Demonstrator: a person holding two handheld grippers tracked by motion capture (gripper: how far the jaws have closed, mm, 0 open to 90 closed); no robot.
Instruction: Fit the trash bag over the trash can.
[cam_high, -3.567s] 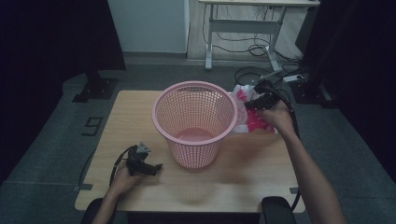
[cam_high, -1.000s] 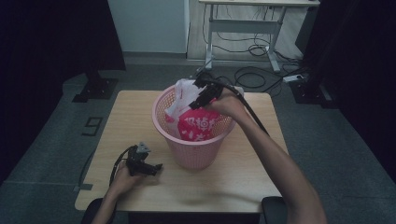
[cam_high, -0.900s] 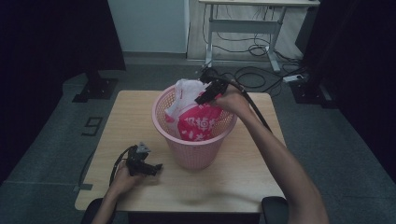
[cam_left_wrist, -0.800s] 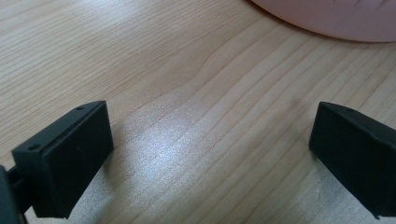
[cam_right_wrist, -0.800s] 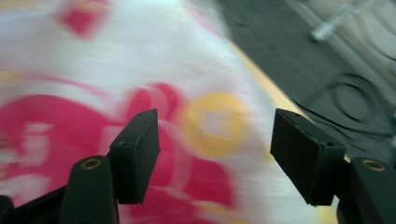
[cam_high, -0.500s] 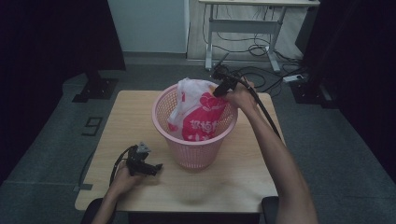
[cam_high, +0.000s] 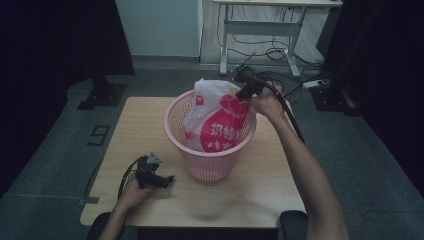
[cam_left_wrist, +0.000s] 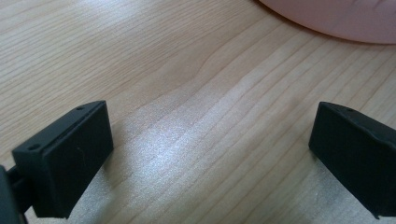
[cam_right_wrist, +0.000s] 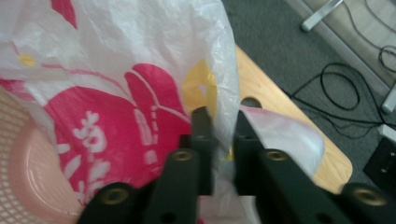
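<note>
Pinching the plastic bag (cam_high: 217, 120) by its edge, the right gripper (cam_right_wrist: 219, 135) has just closed, the bag standing in the pink basket (cam_high: 210, 162) near the table's (cam_high: 260, 195) far edge (left gripper (cam_left_wrist: 210, 154) gapes wide, empty, by the near-left corner).

Place looks like lab or recording room, not home. Black curtains (cam_high: 60, 45) hang at left and right sides, light is dim. Grey carpet floor (cam_high: 360, 150). 1 small wooden table (cam_high: 150, 125) stands alone in middle. Behind it white desk frame (cam_high: 260, 30) with many loose cables (cam_high: 272, 52) and power strip (cam_high: 315, 84) on floor.
</note>
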